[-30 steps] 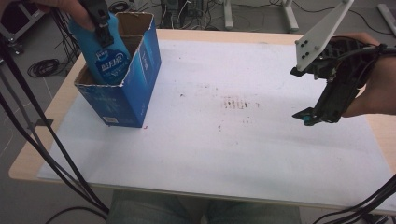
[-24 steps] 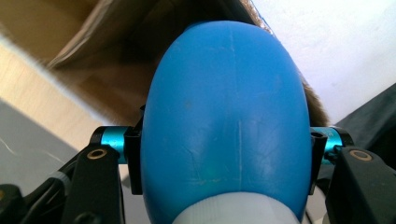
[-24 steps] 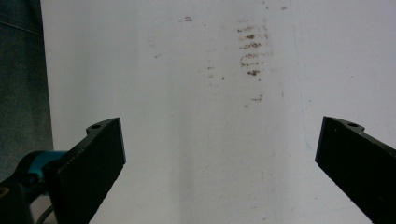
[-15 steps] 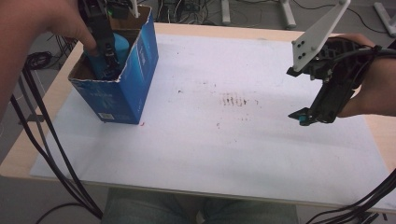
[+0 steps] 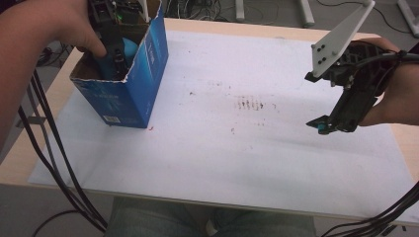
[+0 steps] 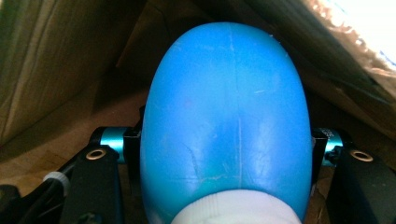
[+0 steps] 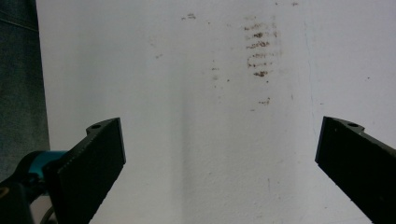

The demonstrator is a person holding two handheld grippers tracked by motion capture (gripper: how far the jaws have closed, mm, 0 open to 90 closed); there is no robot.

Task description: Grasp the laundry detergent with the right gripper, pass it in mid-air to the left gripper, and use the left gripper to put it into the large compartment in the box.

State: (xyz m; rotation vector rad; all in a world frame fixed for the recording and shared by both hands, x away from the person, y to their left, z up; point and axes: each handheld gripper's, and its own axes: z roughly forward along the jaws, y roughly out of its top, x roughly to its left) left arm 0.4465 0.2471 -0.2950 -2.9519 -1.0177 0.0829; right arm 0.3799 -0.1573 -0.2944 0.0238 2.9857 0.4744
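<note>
My left gripper (image 6: pixel 226 154) clamps blue bottle (image 6: pixel 226 121) inside blue carton (image 5: pixel 131 94); carton print unreadable. My right gripper (image 7: pixel 219 154) hangs released over white sheet (image 5: pixel 237 148).

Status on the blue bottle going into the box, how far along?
Done: the blue bottle is down inside the open blue box. In hand: the left tool is shut on it, its jaws at the bottle's sides. Left: let go and lift out. The right tool is open and empty above the white sheet.

Box wall (image 5: pixel 143 84) hides most of the blue bottle (image 5: pixel 126 52).
</note>
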